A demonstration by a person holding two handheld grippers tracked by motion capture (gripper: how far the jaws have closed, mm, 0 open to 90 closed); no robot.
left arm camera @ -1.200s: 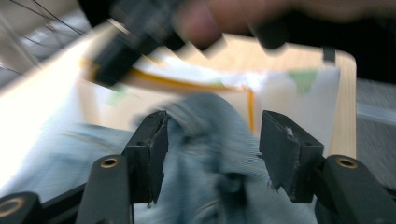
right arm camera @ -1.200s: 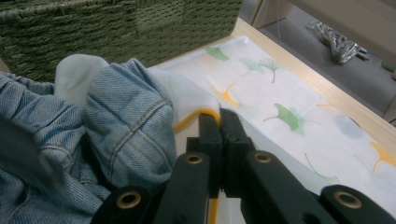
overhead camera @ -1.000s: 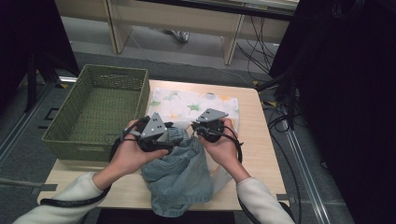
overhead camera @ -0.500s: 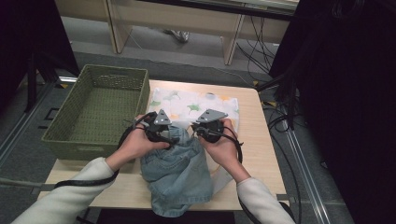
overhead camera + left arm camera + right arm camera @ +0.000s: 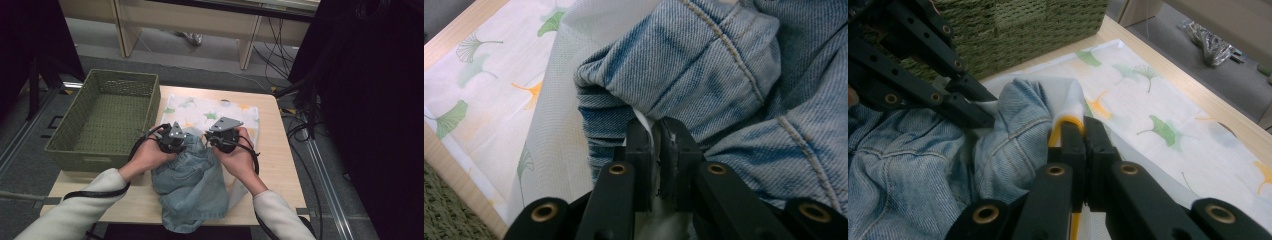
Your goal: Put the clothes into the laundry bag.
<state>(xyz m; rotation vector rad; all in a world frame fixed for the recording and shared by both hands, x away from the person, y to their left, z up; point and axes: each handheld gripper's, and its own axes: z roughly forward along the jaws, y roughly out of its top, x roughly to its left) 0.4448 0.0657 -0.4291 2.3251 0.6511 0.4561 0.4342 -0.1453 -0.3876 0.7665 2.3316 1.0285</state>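
Observation:
A pair of light blue jeans (image 5: 192,180) lies bunched on a white leaf-printed cloth bag (image 5: 210,112), its lower part hanging over the table's near edge. In the left gripper view the left gripper (image 5: 655,132) has just been closing and now pinches white bag fabric beside a denim fold (image 5: 704,65). The right gripper (image 5: 1082,130) is shut on the bag's yellow-trimmed rim, with the jeans (image 5: 908,150) to its left. From above, the left gripper (image 5: 172,141) and the right gripper (image 5: 220,140) sit close together at the jeans' top.
A green woven basket (image 5: 107,117) stands at the left side of the wooden table (image 5: 272,165), close to the left hand. In the right gripper view the basket (image 5: 1013,25) is just behind the left gripper's black arms (image 5: 938,85). Cables lie on the floor to the right.
The left hand has shifted right and down toward the right gripper, and its jaws have come together on the white fabric. The right hand has kept still.

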